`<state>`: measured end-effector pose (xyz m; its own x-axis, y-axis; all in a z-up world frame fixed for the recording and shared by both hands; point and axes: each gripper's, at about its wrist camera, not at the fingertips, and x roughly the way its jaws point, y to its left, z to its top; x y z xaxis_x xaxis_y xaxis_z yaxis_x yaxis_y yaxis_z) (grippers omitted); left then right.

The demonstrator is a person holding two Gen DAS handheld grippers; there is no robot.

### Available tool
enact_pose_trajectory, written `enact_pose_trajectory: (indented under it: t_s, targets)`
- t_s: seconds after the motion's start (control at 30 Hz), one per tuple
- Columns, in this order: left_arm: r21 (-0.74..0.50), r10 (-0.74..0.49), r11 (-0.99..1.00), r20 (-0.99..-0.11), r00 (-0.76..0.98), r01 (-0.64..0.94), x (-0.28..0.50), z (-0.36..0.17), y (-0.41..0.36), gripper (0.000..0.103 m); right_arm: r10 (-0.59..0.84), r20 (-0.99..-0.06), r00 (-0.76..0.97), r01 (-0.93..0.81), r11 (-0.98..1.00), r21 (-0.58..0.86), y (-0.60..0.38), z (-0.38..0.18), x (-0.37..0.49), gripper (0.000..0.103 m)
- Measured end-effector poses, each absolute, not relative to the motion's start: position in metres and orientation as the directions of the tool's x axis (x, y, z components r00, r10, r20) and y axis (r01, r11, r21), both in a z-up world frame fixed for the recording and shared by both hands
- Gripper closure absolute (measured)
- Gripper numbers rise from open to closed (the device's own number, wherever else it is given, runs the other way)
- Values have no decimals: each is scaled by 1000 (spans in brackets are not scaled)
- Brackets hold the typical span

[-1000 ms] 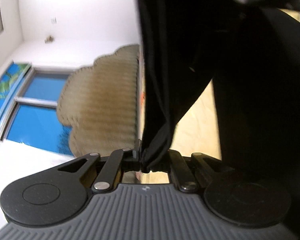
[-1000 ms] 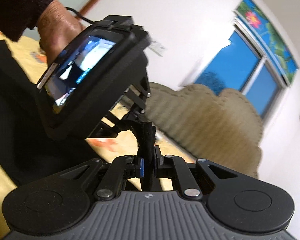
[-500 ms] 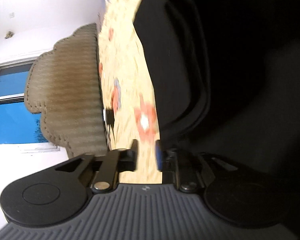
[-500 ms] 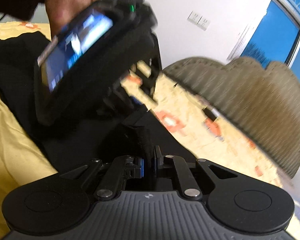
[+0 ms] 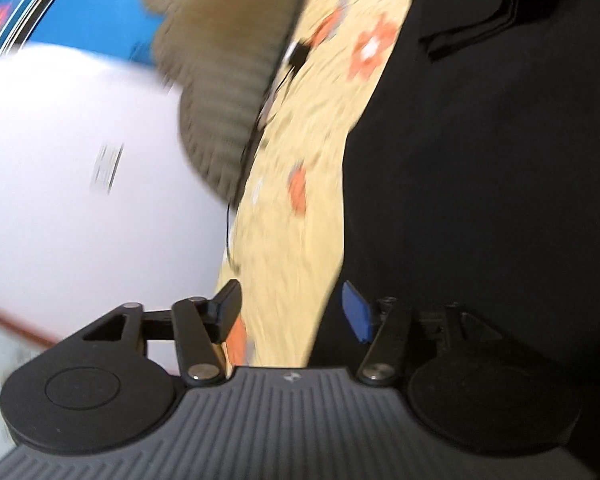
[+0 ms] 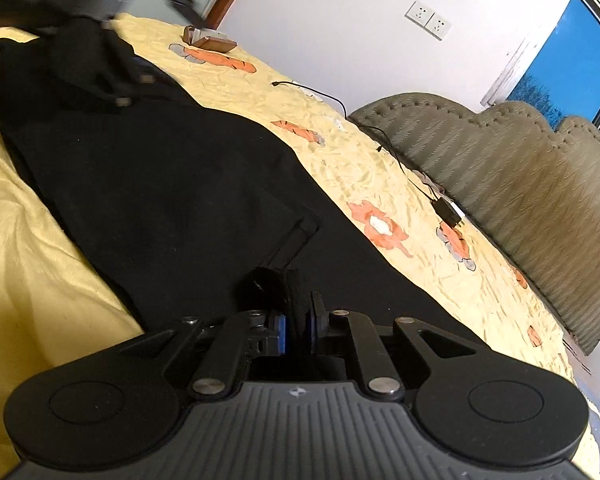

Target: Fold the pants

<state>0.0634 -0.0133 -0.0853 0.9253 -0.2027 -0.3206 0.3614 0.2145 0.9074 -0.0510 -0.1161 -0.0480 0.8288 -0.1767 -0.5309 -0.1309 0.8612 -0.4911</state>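
Pants position: one pair of black pants [image 6: 172, 184] lies spread flat on the yellow bedsheet [image 6: 28, 248] with orange flower print.
Pants long axis: in the right wrist view it runs diagonally, from the upper left corner of the frame down to the gripper at lower centre. Which end is the waist cannot be told.
Pants detail: a stitched corner of fabric shows near the right gripper.
Right gripper [image 6: 296, 330]: fingers nearly together, clamped on a bunched fold of the pants that stands up between the blue pads [image 6: 281, 334].
Left gripper [image 5: 290, 312]: fingers spread wide, nothing between them. It hovers over the edge where the pants [image 5: 480, 200] meet the bedsheet [image 5: 300, 216]; contact with the fabric cannot be told, as the view is blurred.
Headboard [image 6: 520, 168]: one, padded, grey-brown, scalloped top, along the far edge of the bed.
Cable [image 6: 396, 160]: one black lead with a plug block, lying on the sheet just beside the headboard.
Wall sockets [image 6: 427, 20]: two, side by side.
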Motion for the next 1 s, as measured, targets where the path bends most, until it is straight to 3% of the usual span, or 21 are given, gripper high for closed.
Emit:
enact_pose_trajectory:
  t_s: [0.13,0.2,0.27,0.33,0.53,0.8,1.0]
  targets:
    - [841,-145,386,-350,926,378,46,-74,26,46,-174,-528,831,-136,857,-497,-110,-44,-52,86]
    - [795,-119,482,-356,927,367,43,-60,43,42,-147,-522,840,-154,859,-489,-103,-38,-56,75]
    - [753,-84,566,-352,932,336,32,-50,69,39,-110,-487,867,-169,853,-494,-90,-32,-63,49]
    - [694,-45,655,-359,932,299,24,-41,94,36,-74,-432,899,-176,842,-510,-74,-25,-74,34]
    - [463,84,876,-423,902,135,19,-22,171,33,41,-331,943,-251,743,-620,-12,-21,-97,33]
    - [396,177,918,-404,898,-2,2,-18,216,28,177,-298,938,-342,615,-711,65,-31,-103,33]
    - [344,157,939,-426,891,-1,3,-26,229,23,219,-308,926,-378,556,-740,114,-34,-93,34]
